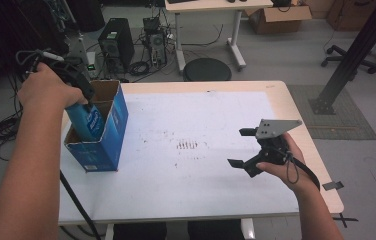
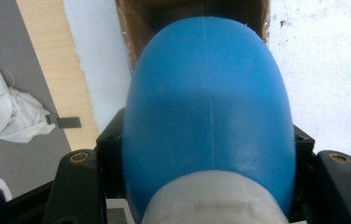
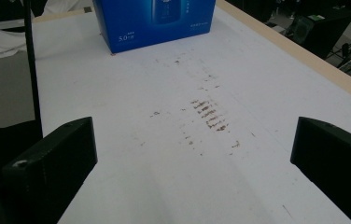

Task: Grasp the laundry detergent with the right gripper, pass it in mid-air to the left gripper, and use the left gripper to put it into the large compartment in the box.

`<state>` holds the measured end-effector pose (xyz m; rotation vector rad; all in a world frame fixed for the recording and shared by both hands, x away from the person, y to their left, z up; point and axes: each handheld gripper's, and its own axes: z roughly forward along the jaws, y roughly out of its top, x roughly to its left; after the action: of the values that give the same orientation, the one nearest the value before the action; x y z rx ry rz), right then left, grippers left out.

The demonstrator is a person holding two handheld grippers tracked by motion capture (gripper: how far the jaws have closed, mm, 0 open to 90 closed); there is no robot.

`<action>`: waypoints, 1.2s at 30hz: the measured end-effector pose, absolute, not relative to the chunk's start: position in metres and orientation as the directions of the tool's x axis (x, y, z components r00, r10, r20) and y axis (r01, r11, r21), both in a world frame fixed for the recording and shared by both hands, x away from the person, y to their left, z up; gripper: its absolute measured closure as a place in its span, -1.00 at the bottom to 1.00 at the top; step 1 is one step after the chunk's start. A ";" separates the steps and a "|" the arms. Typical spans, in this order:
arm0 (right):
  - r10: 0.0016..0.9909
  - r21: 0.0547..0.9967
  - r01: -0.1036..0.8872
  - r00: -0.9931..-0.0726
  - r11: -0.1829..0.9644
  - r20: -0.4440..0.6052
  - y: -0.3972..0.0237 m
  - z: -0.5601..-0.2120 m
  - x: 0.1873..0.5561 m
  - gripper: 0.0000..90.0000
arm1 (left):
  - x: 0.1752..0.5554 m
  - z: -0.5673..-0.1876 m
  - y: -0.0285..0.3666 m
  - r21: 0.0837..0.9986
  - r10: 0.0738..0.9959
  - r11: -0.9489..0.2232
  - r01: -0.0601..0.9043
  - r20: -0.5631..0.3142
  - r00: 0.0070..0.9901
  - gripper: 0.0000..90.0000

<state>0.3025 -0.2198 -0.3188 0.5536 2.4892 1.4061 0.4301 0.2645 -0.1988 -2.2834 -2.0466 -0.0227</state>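
A blue bottle with a white neck hangs tilted, its lower end inside the open top of a blue cardboard box at the table's left side. My left gripper is shut on the bottle from above. In the left gripper view the bottle bulges between the jaws, with the box's brown inside beyond it. My right gripper hovers open over the table's right half, nothing between its jaws. The right gripper view looks along the open gripper toward the box.
The white table top carries brown smudges at its middle. Beyond the far edge stand a computer tower, a round black stool and another desk. A black post rises at the right. White cloth lies on the floor.
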 end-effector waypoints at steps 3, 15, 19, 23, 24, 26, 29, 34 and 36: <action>0.433 0.857 0.214 -0.902 0.469 -0.012 -0.221 -0.319 0.303 -0.99 | 0.431 -0.205 0.264 -0.053 0.991 -0.112 0.992 0.064 0.115 -0.14; 0.429 0.856 0.216 -0.903 0.469 -0.007 -0.222 -0.322 0.303 -0.99 | 0.433 -0.224 0.264 -0.058 0.992 -0.102 0.993 0.068 0.106 -0.14; 0.432 0.858 0.219 -0.902 0.465 -0.004 -0.223 -0.324 0.303 -0.99 | 0.433 -0.229 0.264 -0.059 0.993 -0.096 0.994 0.069 0.100 -0.14; 0.432 0.859 0.220 -0.902 0.463 -0.002 -0.223 -0.325 0.304 -0.99 | 0.433 -0.234 0.265 -0.061 0.993 -0.093 0.994 0.069 0.097 -0.14; 0.433 0.859 0.220 -0.902 0.462 -0.001 -0.223 -0.326 0.303 -0.99 | 0.434 -0.235 0.266 -0.061 0.992 -0.096 0.993 0.072 0.100 -0.14; 0.432 0.859 0.220 -0.902 0.462 -0.002 -0.224 -0.326 0.304 -0.99 | 0.433 -0.238 0.267 -0.061 0.993 -0.086 0.994 0.071 0.090 -0.14; 0.432 0.860 0.219 -0.902 0.460 -0.002 -0.224 -0.326 0.303 -0.99 | 0.434 -0.243 0.268 -0.059 0.993 -0.085 0.995 0.074 0.089 -0.14; 0.433 0.859 0.223 -0.902 0.461 0.002 -0.224 -0.327 0.303 -0.99 | 0.435 -0.251 0.266 -0.064 0.993 -0.091 0.994 0.071 0.096 -0.14; 0.433 0.859 0.222 -0.901 0.461 0.001 -0.224 -0.327 0.304 -0.99 | 0.435 -0.253 0.265 -0.064 0.993 -0.094 0.994 0.070 0.098 -0.15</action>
<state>0.3036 -0.2240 -0.3271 0.5677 2.4918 1.4173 0.4354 0.2654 -0.2527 -2.2551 -2.0481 -0.0134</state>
